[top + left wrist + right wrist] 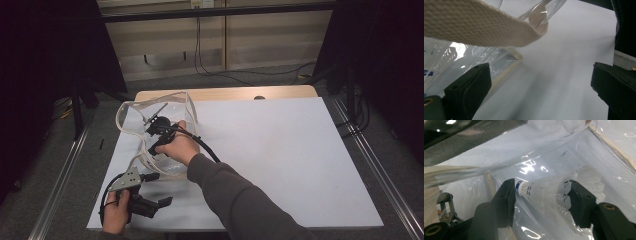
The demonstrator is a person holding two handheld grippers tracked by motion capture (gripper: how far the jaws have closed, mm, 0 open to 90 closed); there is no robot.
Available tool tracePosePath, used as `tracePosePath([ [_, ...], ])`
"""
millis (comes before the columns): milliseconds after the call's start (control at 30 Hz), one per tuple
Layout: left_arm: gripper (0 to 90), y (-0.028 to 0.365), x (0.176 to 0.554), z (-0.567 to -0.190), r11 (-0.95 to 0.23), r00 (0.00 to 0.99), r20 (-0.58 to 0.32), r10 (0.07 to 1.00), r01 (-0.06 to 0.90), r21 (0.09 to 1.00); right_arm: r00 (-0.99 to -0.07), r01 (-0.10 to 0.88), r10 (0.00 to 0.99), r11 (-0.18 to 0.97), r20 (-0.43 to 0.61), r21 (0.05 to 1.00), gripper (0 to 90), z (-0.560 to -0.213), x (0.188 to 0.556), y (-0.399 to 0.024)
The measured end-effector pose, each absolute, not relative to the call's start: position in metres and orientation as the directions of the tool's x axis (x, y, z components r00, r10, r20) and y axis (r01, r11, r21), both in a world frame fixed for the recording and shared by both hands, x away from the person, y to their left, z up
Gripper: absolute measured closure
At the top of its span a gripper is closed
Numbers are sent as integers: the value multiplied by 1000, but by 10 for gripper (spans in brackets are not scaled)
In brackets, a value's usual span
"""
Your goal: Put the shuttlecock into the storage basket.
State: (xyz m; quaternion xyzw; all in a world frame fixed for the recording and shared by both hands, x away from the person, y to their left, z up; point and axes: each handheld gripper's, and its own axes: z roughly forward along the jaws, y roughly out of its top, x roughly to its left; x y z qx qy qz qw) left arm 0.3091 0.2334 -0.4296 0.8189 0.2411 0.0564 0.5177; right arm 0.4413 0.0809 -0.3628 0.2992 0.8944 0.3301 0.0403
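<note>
Down at the near left corner of the white desk, my left gripper rests low with its fingers spread wide on nothing. Bare sheet lies between them, and the woven cream strap of the clear bag hangs just above.

Moving right, the bag sits on the left part of the desk: thin transparent film, crinkled and glossy, edged in stiff cream webbing. It looks floppy and slippery, so I would take it by the strap or the trim, not the film.

Right again, and my right gripper reaches into the bag's mouth. Between its black fingers lies a white shuttlecock, on its side, with its blue-banded cork touching the left finger and its feather skirt against the right one. The fingers look closed on it lengthwise, cork to skirt.

My read: it is very light, and the feathers are brittle and will crush or splay under a firm squeeze. The cork is the solid part. A gentle hold is all it should need.
</note>
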Motion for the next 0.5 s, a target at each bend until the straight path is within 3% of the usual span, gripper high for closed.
tracePosePath([
  [500, 32, 233, 309, -429, -348, 877, -158, 454, 338, 874, -802, 522, 581, 573, 137, 631, 350, -354, 441, 72],
])
